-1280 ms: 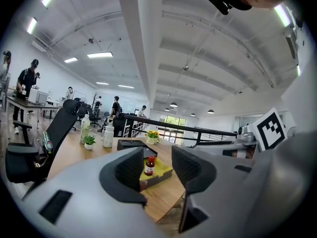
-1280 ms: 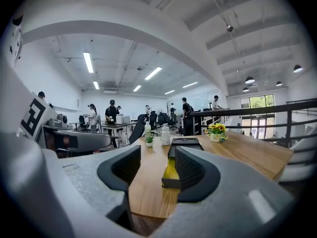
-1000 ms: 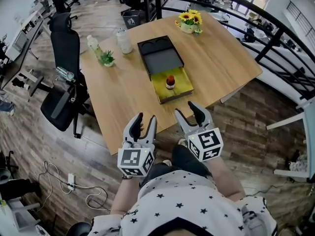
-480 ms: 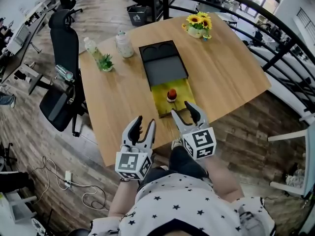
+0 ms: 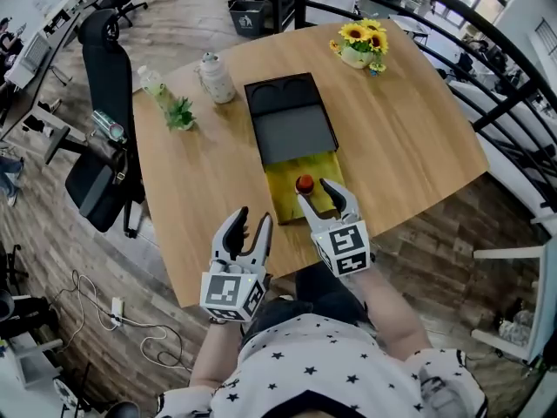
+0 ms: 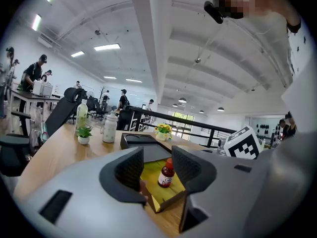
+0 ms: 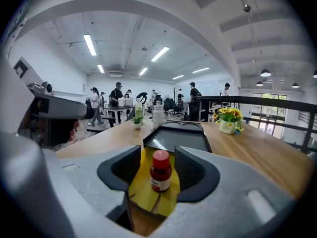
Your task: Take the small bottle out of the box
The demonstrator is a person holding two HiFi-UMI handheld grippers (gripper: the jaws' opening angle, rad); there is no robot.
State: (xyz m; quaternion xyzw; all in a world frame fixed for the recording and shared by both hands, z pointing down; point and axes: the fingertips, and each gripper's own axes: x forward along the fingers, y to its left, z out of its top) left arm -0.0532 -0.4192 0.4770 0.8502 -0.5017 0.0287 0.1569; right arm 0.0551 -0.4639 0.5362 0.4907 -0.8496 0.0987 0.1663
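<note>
Jaws wide on left gripper (image 5: 251, 221), nothing between them, at the table's (image 5: 409, 129) near edge. Right gripper (image 5: 320, 193) also wide, over the near end of the box's yellow drawer (image 5: 280, 184), lined up on the small bottle (image 7: 160, 170), not touching. Bottle upright in that drawer, red cap. Black sleeve (image 5: 291, 120) behind it, mid-table. Far-left corner: potted plant (image 5: 180, 114), white jar (image 5: 216, 77). Far edge: sunflowers (image 5: 361, 43).

A wooden table (image 5: 409, 138) carries a black box (image 5: 290, 129), potted sunflowers (image 5: 359, 43), a white jar (image 5: 217, 78), a small plant (image 5: 179, 114) and what looks like a clear bottle (image 5: 153, 83)
</note>
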